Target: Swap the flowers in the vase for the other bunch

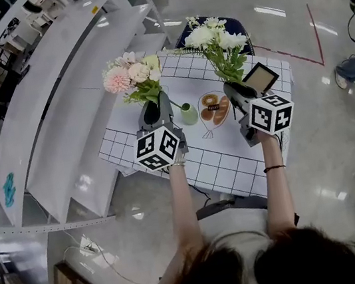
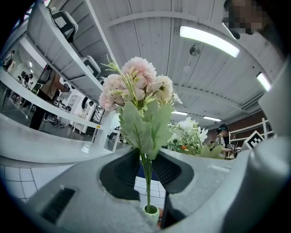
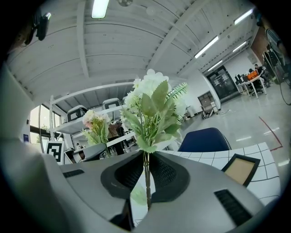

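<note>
Left gripper [image 1: 153,112] pinches pink flowers' [image 1: 131,75] thin stem, tip perhaps inside the small vase [image 1: 188,114]; right gripper [image 1: 234,92] pinches white flowers [image 1: 216,37]; the table's [image 1: 235,162] near edge lies open.

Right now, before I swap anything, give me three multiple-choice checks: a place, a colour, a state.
1. Where is the green vase? A on the table between the two tongs; B on a shelf; C on a chair.
2. The bunch in the left tongs is: A white; B pink; C red.
3. The right tongs are: A open, empty; B shut on a stem; C shut on a frame.
Answers: A, it stands on the table there. B, the pink bunch rises from them. B, they pinch the white bunch by its stem.
</note>
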The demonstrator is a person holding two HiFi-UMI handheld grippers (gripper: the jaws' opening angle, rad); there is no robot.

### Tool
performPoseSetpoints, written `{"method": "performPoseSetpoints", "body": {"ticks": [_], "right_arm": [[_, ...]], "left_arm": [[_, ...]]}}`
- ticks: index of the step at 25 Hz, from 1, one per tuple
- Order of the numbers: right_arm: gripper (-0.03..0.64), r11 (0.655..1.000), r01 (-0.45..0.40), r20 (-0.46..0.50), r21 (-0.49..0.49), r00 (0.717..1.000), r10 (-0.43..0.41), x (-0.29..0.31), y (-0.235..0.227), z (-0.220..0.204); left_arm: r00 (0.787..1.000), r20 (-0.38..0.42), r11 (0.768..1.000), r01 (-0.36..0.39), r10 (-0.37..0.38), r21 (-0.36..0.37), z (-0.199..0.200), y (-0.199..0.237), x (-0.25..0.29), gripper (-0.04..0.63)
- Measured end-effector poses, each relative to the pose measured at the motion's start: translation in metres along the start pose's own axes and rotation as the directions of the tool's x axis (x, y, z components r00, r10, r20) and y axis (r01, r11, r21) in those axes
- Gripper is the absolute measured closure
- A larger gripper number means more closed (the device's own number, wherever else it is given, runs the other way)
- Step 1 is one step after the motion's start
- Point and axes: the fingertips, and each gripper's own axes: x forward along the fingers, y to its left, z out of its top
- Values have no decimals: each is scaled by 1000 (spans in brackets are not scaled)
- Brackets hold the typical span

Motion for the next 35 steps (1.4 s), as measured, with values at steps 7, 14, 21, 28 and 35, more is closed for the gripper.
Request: {"method": "performPoseSetpoints", "body": {"ticks": [7, 14, 21, 28, 35], "right_arm": [[574, 1000, -12, -3, -2, 1000, 12, 1, 4, -1], [574, 1000, -19, -5, 0, 1000, 19, 0, 6, -1], [573, 1000, -27, -11, 3, 1000, 27, 1, 10, -3], [573, 999, -39, -17, 4, 999, 39, 4, 16, -4], [573, 999, -37, -15, 6, 999, 38, 4, 13, -4]], "left_arm": [[999, 36, 1000, -6, 7, -21, 14, 3, -9, 506], [999, 42, 999, -31, 32, -21, 17, 10, -19, 506], [998, 24, 999, -53, 54, -10, 15, 17, -29, 506], [997, 29, 997, -71, 72, -31, 16, 25, -38, 506], [993, 21, 992, -114, 115, -59, 9, 36, -44, 513]]}}
